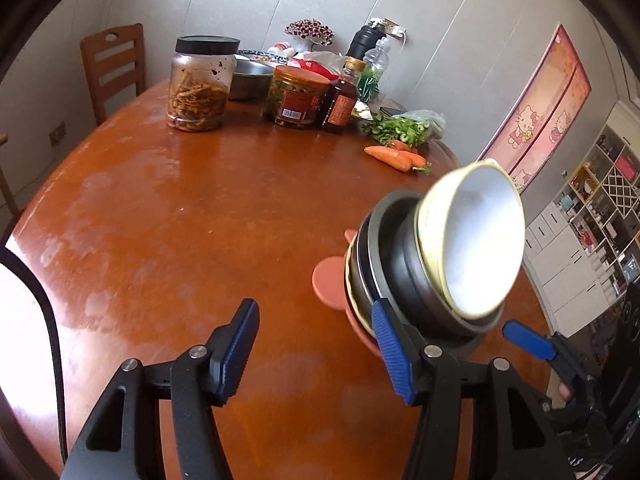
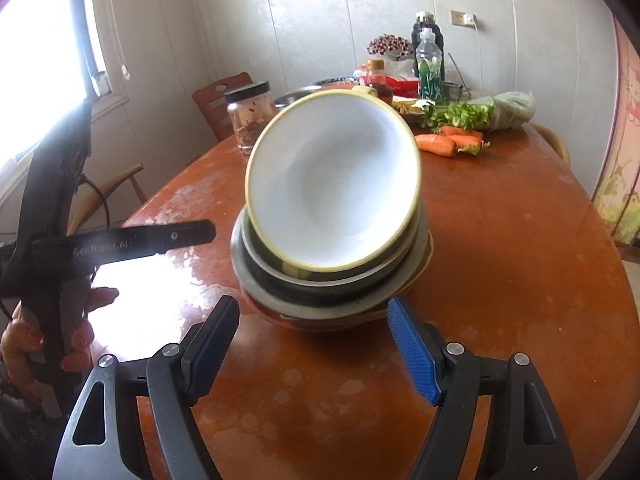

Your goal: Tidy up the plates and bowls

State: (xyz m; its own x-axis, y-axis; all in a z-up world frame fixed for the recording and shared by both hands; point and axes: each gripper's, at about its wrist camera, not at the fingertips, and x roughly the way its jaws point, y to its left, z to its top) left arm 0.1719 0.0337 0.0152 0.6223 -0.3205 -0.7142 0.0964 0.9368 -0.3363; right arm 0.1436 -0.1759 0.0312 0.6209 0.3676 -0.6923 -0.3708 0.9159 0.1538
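A stack of plates and bowls (image 2: 304,300) stands on the brown table (image 2: 500,260). A white bowl with a yellow rim (image 2: 332,184) leans tilted on top of it, over a black bowl, a grey plate and a pink plate (image 1: 330,280). My right gripper (image 2: 312,344) is open, its blue fingertips flanking the stack's near lower edge. My left gripper (image 1: 314,352) is open with only bare table between its fingers. The stack (image 1: 400,272) is just past its right finger. One blue finger (image 1: 528,340) of the right gripper shows beyond the stack.
Jars (image 1: 200,84), bottles, greens and carrots (image 1: 394,156) crowd the far side of the table. A wooden chair (image 1: 114,68) stands behind it. A hand (image 2: 80,320) holds the other black tool at the left of the right wrist view.
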